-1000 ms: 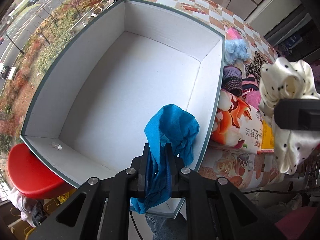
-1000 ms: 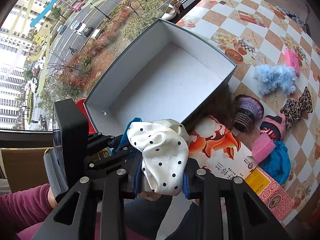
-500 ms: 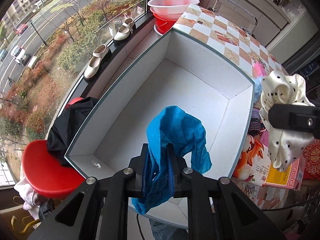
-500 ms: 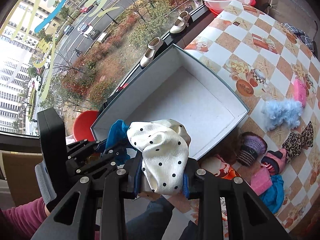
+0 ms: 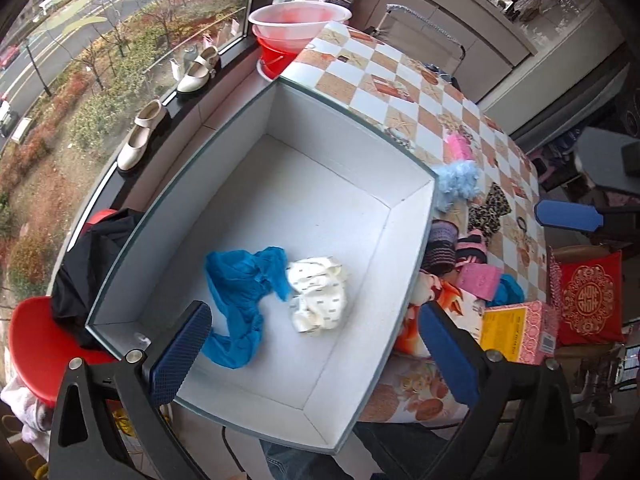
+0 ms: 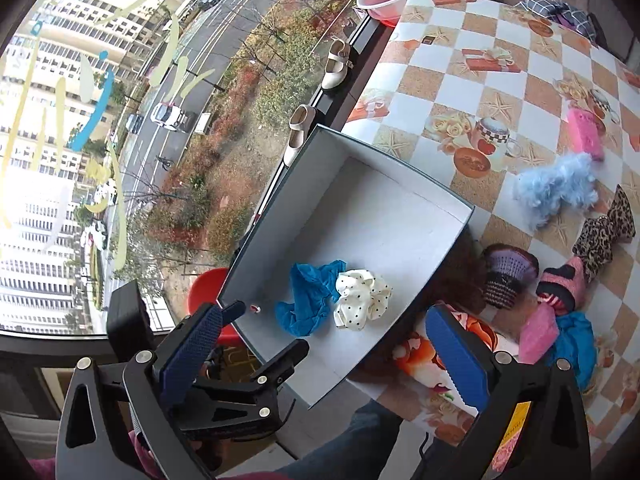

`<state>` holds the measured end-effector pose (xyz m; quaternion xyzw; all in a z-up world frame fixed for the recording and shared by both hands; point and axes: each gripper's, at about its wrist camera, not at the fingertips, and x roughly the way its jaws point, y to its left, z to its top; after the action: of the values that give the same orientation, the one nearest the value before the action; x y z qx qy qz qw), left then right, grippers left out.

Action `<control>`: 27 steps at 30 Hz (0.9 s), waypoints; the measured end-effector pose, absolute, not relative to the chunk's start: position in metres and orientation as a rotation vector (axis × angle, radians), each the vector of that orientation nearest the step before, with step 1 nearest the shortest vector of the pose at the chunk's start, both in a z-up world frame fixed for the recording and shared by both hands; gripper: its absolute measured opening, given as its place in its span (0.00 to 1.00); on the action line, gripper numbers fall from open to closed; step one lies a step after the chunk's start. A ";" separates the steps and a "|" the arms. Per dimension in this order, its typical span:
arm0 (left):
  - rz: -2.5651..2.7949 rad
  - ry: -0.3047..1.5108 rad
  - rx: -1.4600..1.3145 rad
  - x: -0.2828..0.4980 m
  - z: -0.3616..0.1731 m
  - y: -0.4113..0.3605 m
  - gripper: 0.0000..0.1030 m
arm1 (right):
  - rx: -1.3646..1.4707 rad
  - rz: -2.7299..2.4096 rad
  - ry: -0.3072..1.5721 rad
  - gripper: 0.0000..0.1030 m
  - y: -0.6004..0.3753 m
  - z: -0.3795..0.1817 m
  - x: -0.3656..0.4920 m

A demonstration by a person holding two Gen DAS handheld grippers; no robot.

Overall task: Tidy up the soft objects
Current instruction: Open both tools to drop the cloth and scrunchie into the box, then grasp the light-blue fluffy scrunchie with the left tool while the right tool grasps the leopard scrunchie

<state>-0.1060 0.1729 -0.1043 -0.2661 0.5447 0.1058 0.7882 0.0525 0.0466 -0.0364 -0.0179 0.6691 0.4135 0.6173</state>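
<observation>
A large white box (image 5: 408, 264) with a green rim stands at the table's window-side edge. On its floor lie a crumpled blue cloth (image 5: 236, 284) and, touching it on the right, a white polka-dot cloth (image 5: 318, 296). My left gripper (image 5: 314, 312) hovers above them; its jaws are opening and nothing is between them. In the right wrist view the box (image 6: 276, 216), the blue cloth (image 6: 308, 300) and the white cloth (image 6: 362, 298) lie below my right gripper (image 6: 326, 314). Its jaws are also opening and hold nothing. The left gripper's body (image 6: 240, 384) sits just left of it.
Right of the box, soft items lie on the checkered tablecloth: a light-blue fluffy piece (image 6: 554, 192), a leopard piece (image 6: 608, 236), a purple knit piece (image 6: 508, 276), another blue cloth (image 6: 576, 344). An orange printed carton (image 6: 436, 364) abuts the box. A red stool (image 5: 36, 336) stands below, left.
Both grippers went from shut on their cloths to wide apart. The blue and polka-dot cloths dropped onto the box floor. Both hands rose, so more of the table shows.
</observation>
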 end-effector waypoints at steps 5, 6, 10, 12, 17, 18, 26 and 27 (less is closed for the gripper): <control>0.074 1.184 -0.584 -0.085 -0.088 0.152 1.00 | 0.069 0.873 1.481 1.00 -0.016 -0.002 0.055; 0.050 1.187 -0.569 -0.080 -0.083 0.147 1.00 | 0.095 0.847 1.469 1.00 -0.030 0.003 0.056; -0.047 1.182 -0.552 -0.060 -0.067 0.128 1.00 | 0.242 0.740 1.434 1.00 -0.089 0.017 0.057; -0.097 1.175 -0.554 -0.049 -0.060 0.119 1.00 | 0.306 0.684 1.423 1.00 -0.117 0.020 0.058; -0.140 1.175 -0.478 -0.028 -0.045 0.094 1.00 | 0.373 0.528 1.390 1.00 -0.177 0.023 0.061; -0.146 1.176 -0.471 -0.025 -0.044 0.090 1.00 | 0.382 0.495 1.387 1.00 -0.188 0.022 0.062; -0.118 1.198 -0.458 -0.014 -0.045 0.077 1.00 | 0.380 0.293 1.377 1.00 -0.259 0.003 0.080; -0.107 1.206 -0.457 -0.013 -0.045 0.077 1.00 | 0.375 0.276 1.389 1.00 -0.265 -0.004 0.084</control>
<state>-0.0129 0.0770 -0.0455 -0.2128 0.5618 -0.0499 0.7979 0.0840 -0.2647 -0.0043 0.1711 0.6341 0.1262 0.7434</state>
